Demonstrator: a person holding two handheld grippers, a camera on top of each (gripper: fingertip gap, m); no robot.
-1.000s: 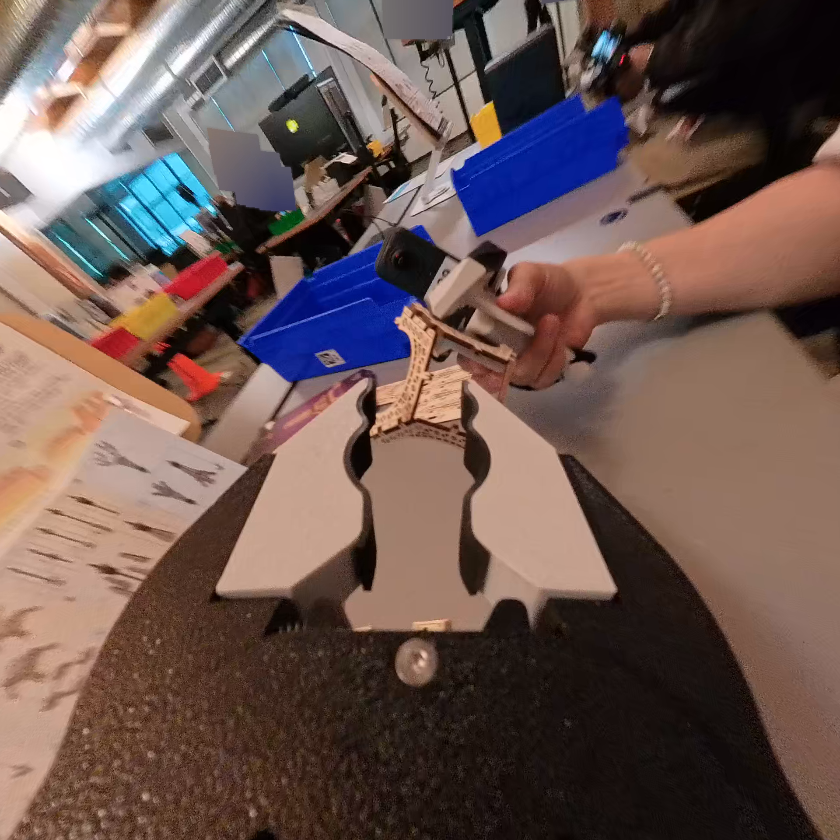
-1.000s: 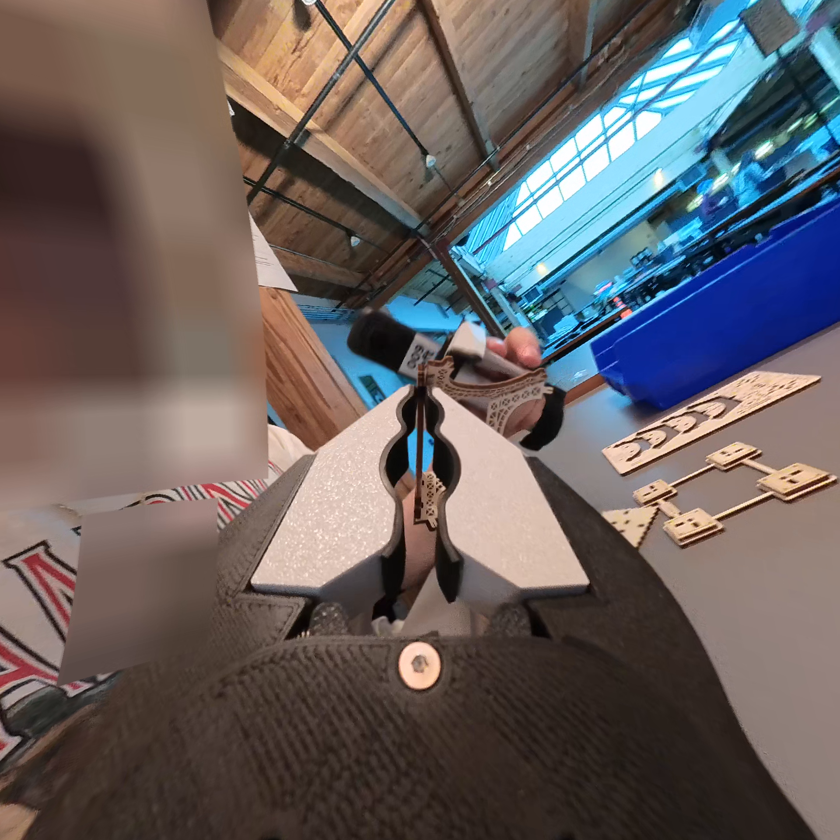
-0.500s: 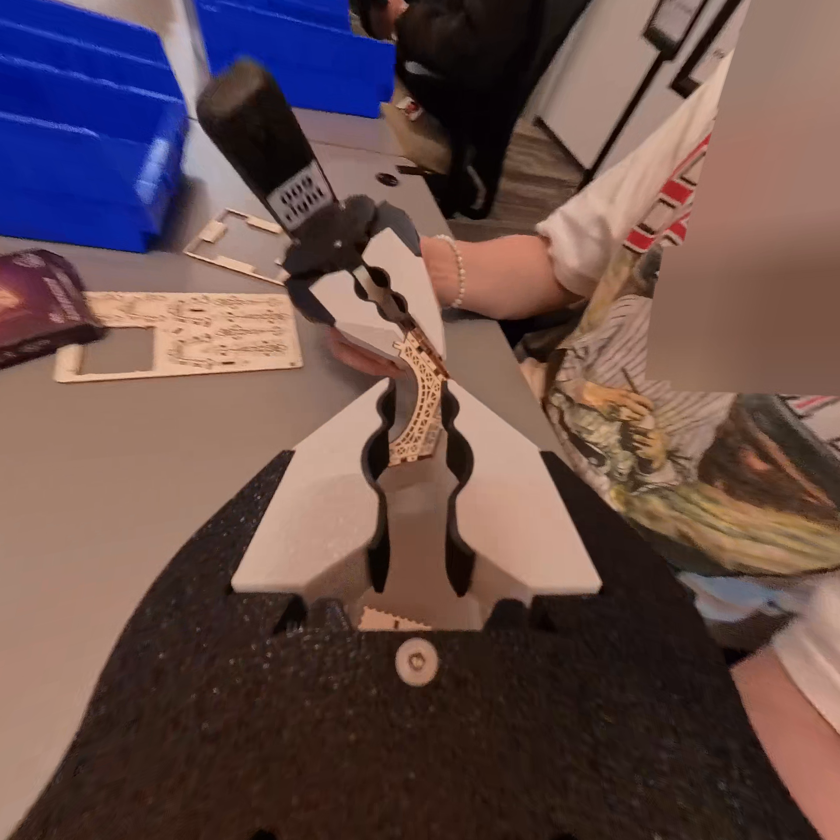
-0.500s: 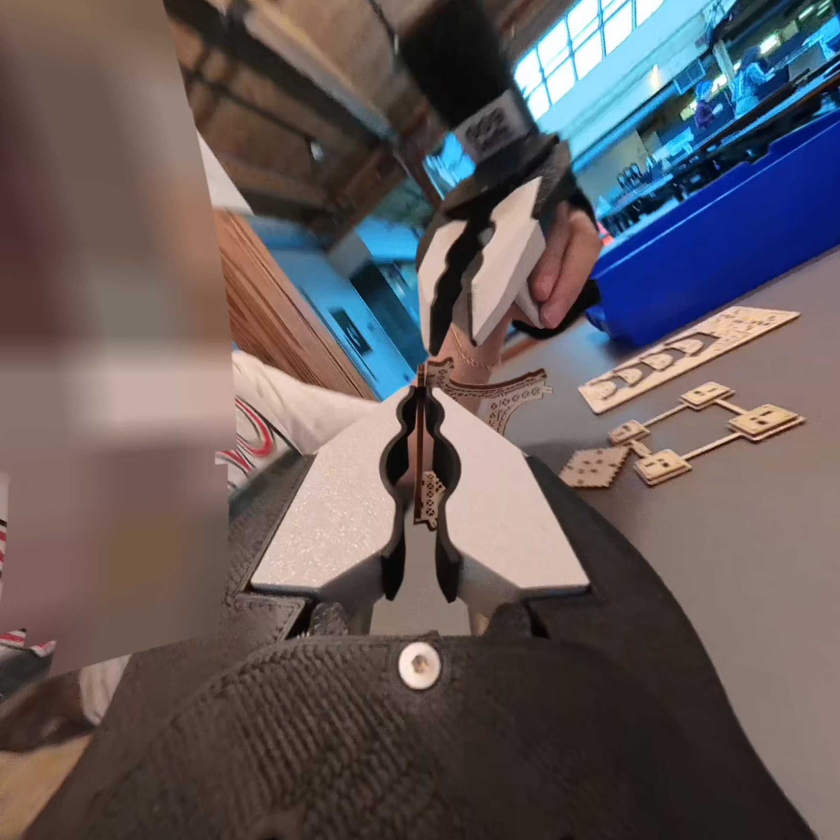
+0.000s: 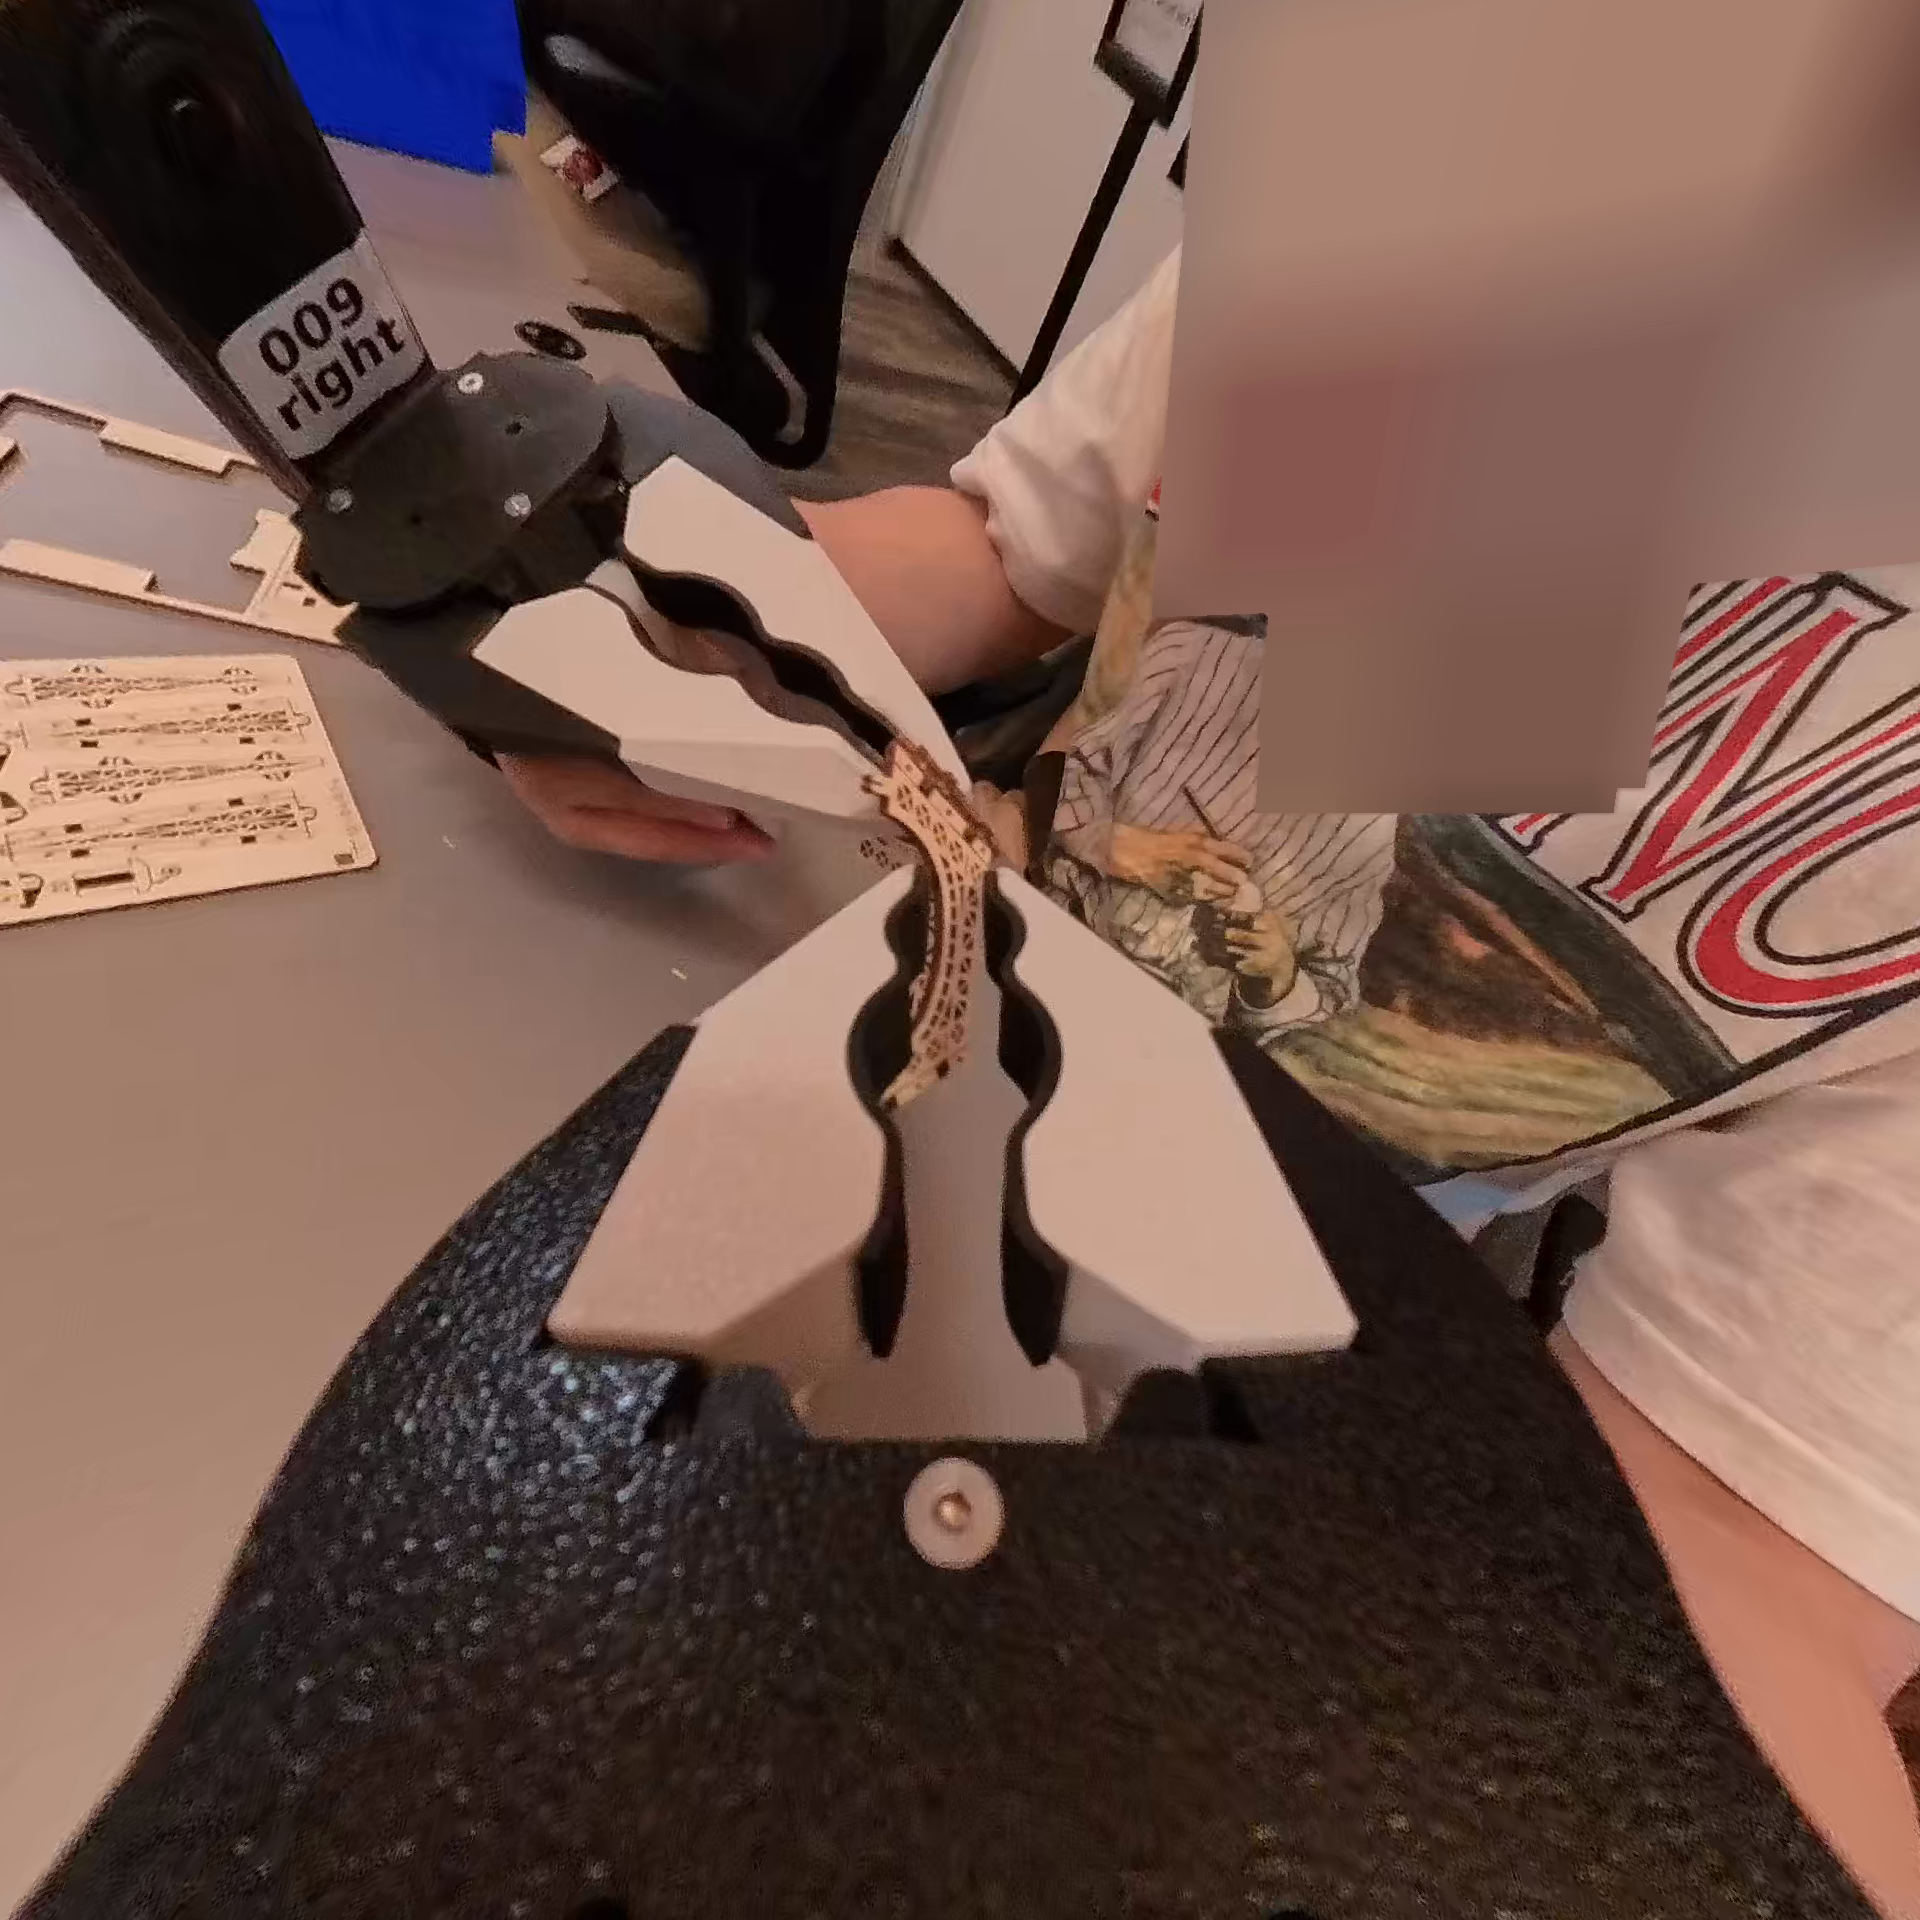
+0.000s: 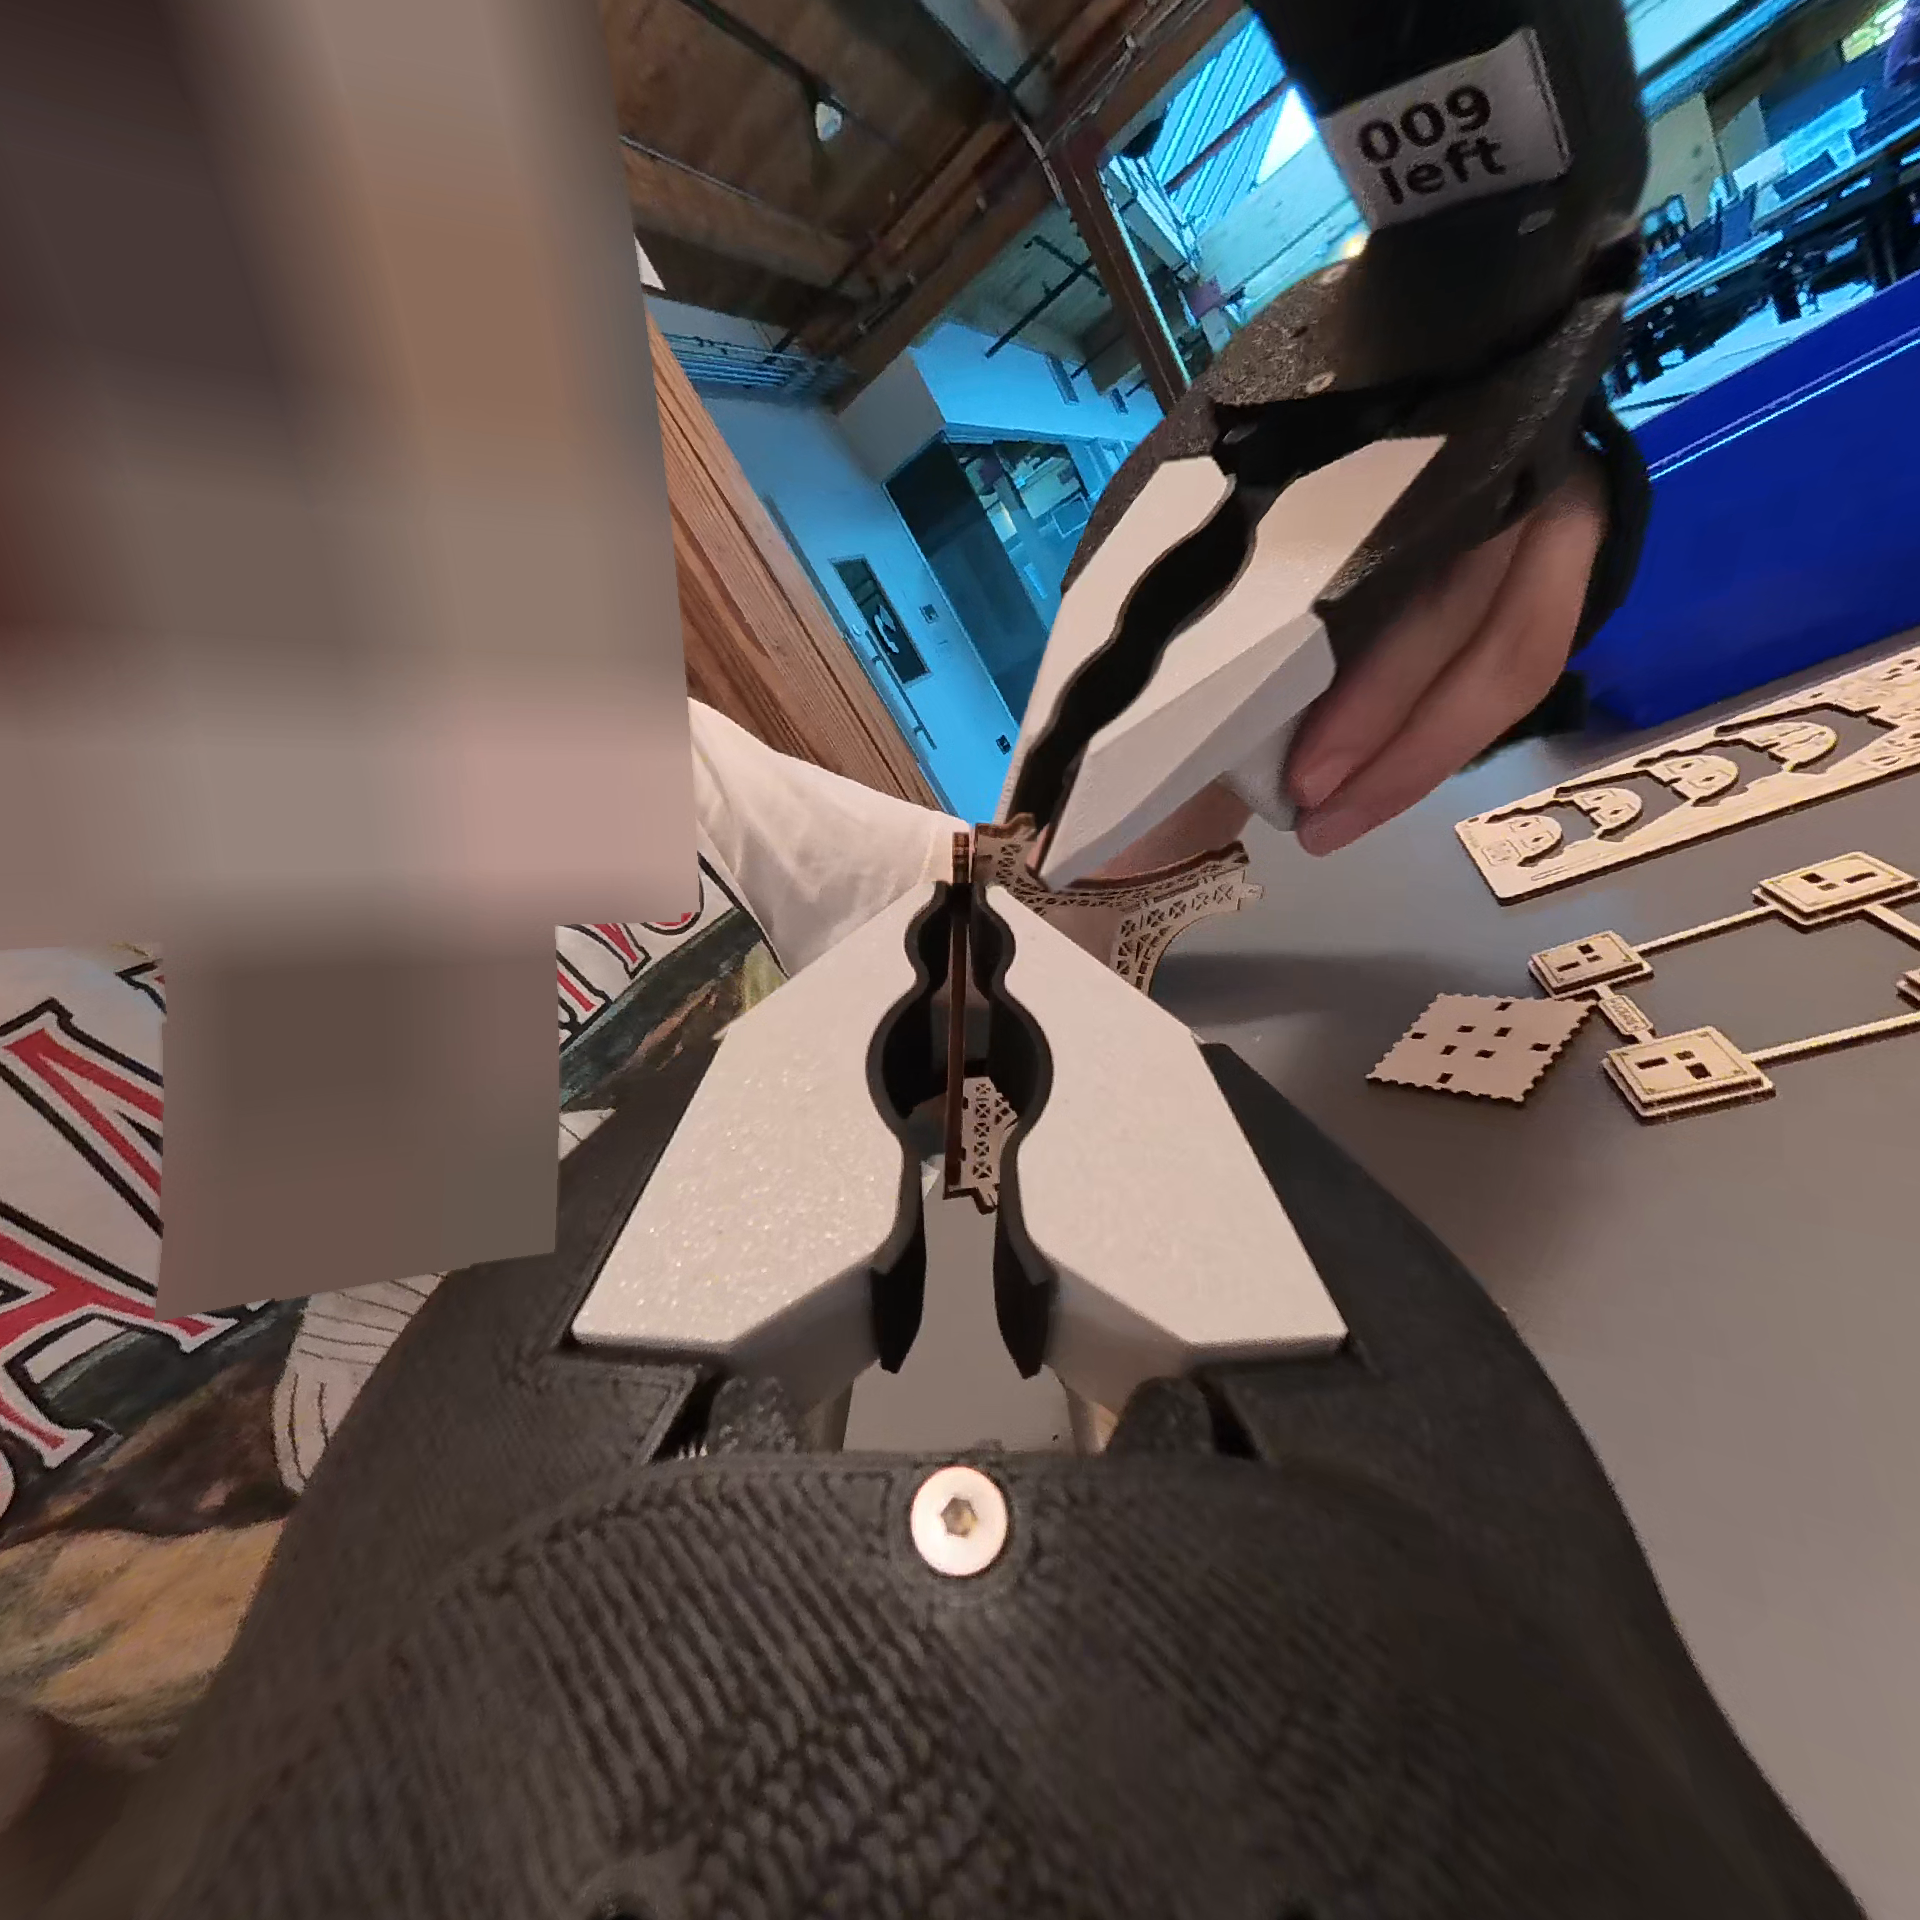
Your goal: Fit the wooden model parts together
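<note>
A blue bin (image 6: 1766,488) stands at the far edge of the grey counter (image 6: 1558,1299); its contents are hidden behind its wall.

The left gripper (image 5: 951,883) and the right gripper (image 6: 966,894) meet tip to tip above the counter's near edge, in front of a person in a white printed shirt (image 5: 1558,987). In the right wrist view the left gripper (image 6: 1023,831) slants down from the upper right, with a hand (image 6: 1455,675) wrapped under its body. In the left wrist view the right gripper (image 5: 920,769) slants in from the upper left, also with fingers (image 5: 623,821) beneath it.

The right gripper is clamped on a thin wooden lattice piece (image 6: 961,1039), seen edge-on and upright between its white fingers. The left gripper is closed on a curved lattice leg piece (image 5: 951,966), which arches out toward the counter in the right wrist view (image 6: 1153,914). The two pieces touch at the fingertips; whether they are slotted together I cannot tell.

Both are pale laser-cut wood with dark burnt edges and tower-like trusswork. On the counter lie cut-out wooden sheets (image 5: 156,769), a notched square plate (image 6: 1475,1044) and linked square tiles (image 6: 1683,1070).
</note>
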